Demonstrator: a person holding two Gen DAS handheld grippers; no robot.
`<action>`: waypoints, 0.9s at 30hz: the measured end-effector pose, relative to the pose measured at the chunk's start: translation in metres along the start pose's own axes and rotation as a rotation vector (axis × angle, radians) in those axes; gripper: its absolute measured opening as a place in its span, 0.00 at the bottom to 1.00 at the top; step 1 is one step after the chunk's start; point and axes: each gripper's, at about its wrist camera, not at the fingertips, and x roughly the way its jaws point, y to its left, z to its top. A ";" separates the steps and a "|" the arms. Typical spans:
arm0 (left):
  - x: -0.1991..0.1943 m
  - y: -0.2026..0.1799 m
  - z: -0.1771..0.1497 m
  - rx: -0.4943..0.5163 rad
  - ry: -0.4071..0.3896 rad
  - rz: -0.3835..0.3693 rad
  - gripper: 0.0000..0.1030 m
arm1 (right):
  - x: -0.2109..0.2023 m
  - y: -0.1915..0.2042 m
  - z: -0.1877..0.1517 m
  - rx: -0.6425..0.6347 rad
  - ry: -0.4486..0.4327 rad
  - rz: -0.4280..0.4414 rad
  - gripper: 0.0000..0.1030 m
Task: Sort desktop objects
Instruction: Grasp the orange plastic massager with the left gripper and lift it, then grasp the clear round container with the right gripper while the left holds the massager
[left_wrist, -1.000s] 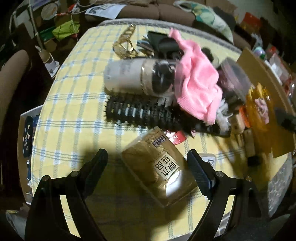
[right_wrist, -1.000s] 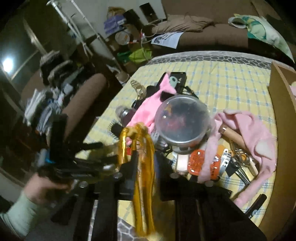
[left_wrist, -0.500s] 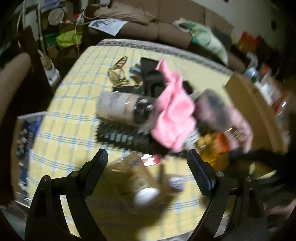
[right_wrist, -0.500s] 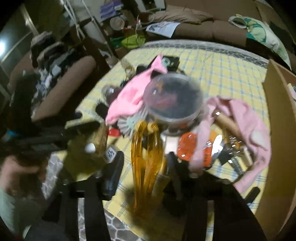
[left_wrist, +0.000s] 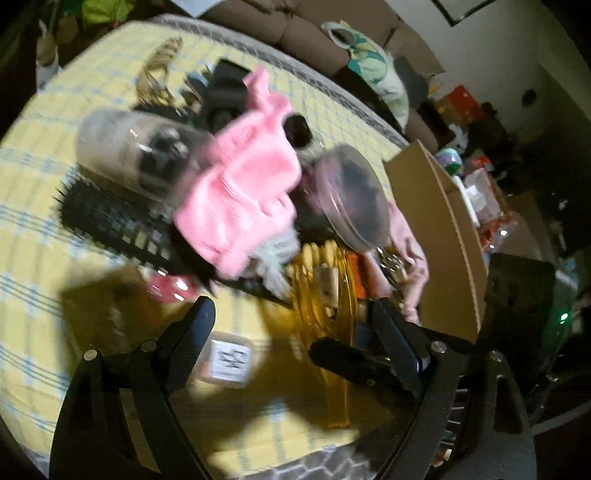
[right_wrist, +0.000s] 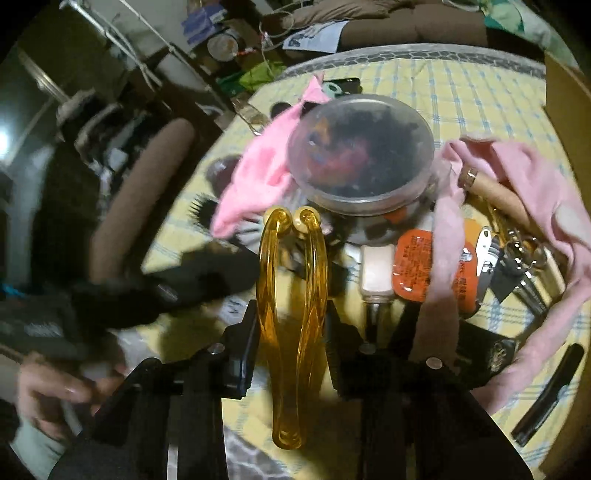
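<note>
An amber two-pronged plastic massager stands upright between the jaws of my right gripper. The jaws are closing on it and the pads look to touch both its sides. Its lower end rests near the front edge of the yellow checked tablecloth. The left wrist view shows the same massager just right of centre. My left gripper is open above a small white-labelled box, with nothing held. That left gripper is a dark blur at the left of the right wrist view.
A heap fills the table's middle: a pink cloth, a clear round tub, a black hairbrush, a white bottle, an orange packet and keys. A cardboard box stands at the right. A hand is at the lower left.
The right gripper came down with the amber massager, let its jaws out, then drew them in again around it. The left gripper swung right, off the gold packet toward the massager.
</note>
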 end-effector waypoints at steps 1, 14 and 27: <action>0.004 -0.001 -0.002 0.000 0.016 -0.010 0.82 | -0.003 0.001 0.000 0.006 -0.005 0.029 0.32; -0.013 0.002 0.005 -0.030 -0.052 -0.106 0.30 | -0.019 0.036 0.010 -0.128 -0.018 0.021 0.56; -0.044 0.023 0.021 -0.081 -0.114 -0.149 0.30 | -0.035 -0.010 0.060 -0.115 -0.203 -0.284 0.83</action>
